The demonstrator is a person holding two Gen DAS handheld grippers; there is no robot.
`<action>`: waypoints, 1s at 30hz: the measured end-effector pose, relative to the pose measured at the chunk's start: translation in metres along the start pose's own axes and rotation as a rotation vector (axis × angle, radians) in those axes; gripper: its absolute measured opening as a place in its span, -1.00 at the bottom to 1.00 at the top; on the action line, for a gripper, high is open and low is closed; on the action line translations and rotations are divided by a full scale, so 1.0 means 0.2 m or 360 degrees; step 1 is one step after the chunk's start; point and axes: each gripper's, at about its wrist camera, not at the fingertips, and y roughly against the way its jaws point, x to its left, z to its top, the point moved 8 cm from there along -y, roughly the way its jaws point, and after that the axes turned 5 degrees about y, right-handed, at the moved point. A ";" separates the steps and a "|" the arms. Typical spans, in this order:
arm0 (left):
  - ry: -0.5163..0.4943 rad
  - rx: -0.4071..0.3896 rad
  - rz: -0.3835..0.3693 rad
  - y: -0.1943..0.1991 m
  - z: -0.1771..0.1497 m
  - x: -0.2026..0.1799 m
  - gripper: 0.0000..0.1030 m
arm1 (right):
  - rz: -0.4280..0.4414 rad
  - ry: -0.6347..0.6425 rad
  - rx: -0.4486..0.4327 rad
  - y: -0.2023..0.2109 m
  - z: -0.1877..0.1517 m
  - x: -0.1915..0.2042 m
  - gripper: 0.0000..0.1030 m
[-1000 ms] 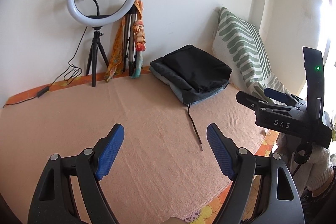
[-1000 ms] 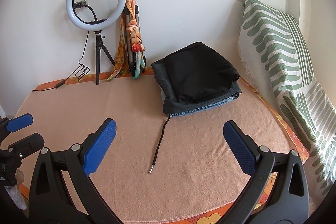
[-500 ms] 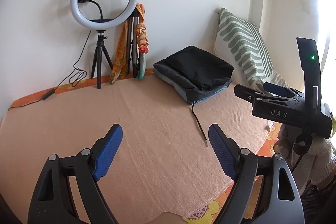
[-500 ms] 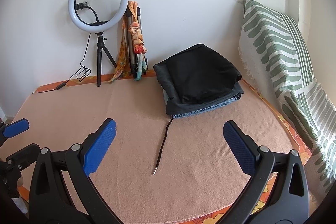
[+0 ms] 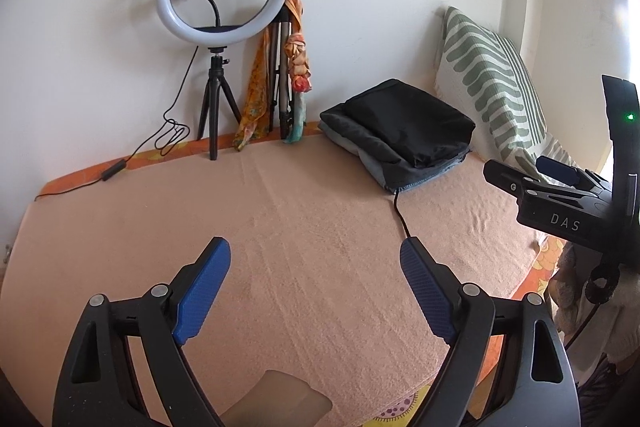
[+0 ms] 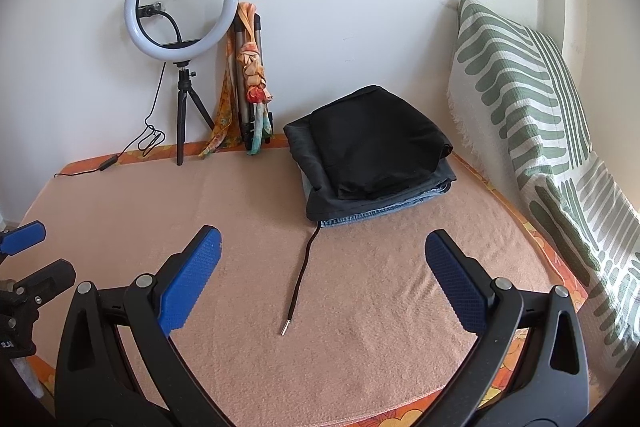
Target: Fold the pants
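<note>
A stack of folded pants, black (image 5: 404,125) on top and blue denim below, lies at the far right of the peach-covered bed (image 5: 280,227). It also shows in the right wrist view (image 6: 372,147). A black drawstring (image 6: 300,275) trails from the stack toward me. My left gripper (image 5: 316,287) is open and empty above the near part of the bed. My right gripper (image 6: 322,287) is open and empty, short of the stack; its body shows at the right of the left wrist view (image 5: 560,203).
A ring light on a tripod (image 6: 182,3) and a folded tripod with an orange scarf (image 6: 248,75) stand against the back wall. A green-striped pillow (image 6: 532,99) leans along the right side. A cable (image 5: 120,167) runs along the bed's back edge.
Both grippers have drawn back and risen slightly, so the bed and stack look a little farther off. Both stayed open and empty. The pants have not moved.
</note>
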 end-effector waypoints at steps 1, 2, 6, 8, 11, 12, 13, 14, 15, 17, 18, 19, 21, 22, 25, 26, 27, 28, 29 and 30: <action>-0.0002 -0.0004 0.0001 0.00 0.00 0.00 0.69 | -0.0001 -0.0001 -0.0003 0.00 0.00 0.00 1.00; -0.0006 -0.0009 0.0001 0.01 0.00 0.00 0.70 | -0.0001 -0.0001 -0.0004 0.00 0.00 0.00 1.00; -0.0013 -0.0012 0.0018 0.01 0.00 0.01 0.76 | -0.0007 0.0006 -0.0006 0.00 0.00 0.00 1.00; -0.0011 -0.0017 0.0019 0.02 0.00 0.01 0.89 | -0.0008 0.0009 -0.0005 0.00 0.00 0.00 1.00; -0.0009 -0.0041 0.0011 0.03 0.01 0.01 0.96 | -0.0012 0.0008 -0.0007 0.00 0.00 0.00 1.00; -0.0013 -0.0044 0.0010 0.04 0.01 0.01 0.96 | -0.0012 0.0009 -0.0009 0.00 0.00 0.00 1.00; -0.0016 -0.0049 0.0010 0.04 0.02 0.01 0.96 | -0.0013 0.0008 -0.0010 0.00 0.00 0.01 1.00; -0.0018 -0.0054 0.0012 0.05 0.02 0.00 0.96 | -0.0012 0.0008 -0.0010 0.00 0.00 0.01 1.00; -0.0021 -0.0057 0.0011 0.05 0.02 0.00 0.96 | -0.0011 0.0010 -0.0009 0.00 0.00 0.00 1.00; -0.0029 -0.0056 0.0008 0.05 0.02 0.00 0.96 | -0.0010 0.0011 -0.0010 0.00 0.00 0.01 1.00; -0.0035 -0.0054 0.0008 0.05 0.02 -0.01 0.96 | -0.0012 0.0010 -0.0010 0.00 0.00 0.01 1.00; -0.0037 -0.0051 0.0009 0.05 0.02 -0.01 0.96 | -0.0012 0.0011 -0.0010 0.00 0.00 0.01 1.00; -0.0041 -0.0042 0.0003 0.04 0.01 -0.02 0.96 | -0.0013 0.0010 -0.0010 0.00 0.00 0.01 1.00; -0.0043 -0.0040 0.0003 0.04 0.01 -0.02 0.96 | -0.0012 0.0009 -0.0010 0.00 0.00 0.01 1.00; -0.0045 -0.0040 0.0008 0.04 0.01 -0.01 0.96 | -0.0016 0.0011 -0.0009 0.00 0.00 0.01 1.00; -0.0043 -0.0040 0.0007 0.04 0.01 -0.01 0.96 | -0.0015 0.0011 -0.0010 0.00 0.00 0.01 1.00; -0.0042 -0.0040 0.0006 0.04 0.01 -0.02 0.96 | -0.0013 0.0009 -0.0008 0.00 0.00 0.01 1.00; -0.0041 -0.0038 0.0004 0.04 0.01 -0.02 0.96 | -0.0014 0.0008 -0.0008 0.00 0.00 0.01 1.00; -0.0039 -0.0037 0.0004 0.04 0.01 -0.02 0.96 | -0.0013 0.0009 -0.0008 0.00 0.00 0.01 1.00; -0.0040 -0.0037 0.0003 0.04 0.01 -0.02 0.96 | -0.0017 0.0011 -0.0009 0.01 0.00 0.01 1.00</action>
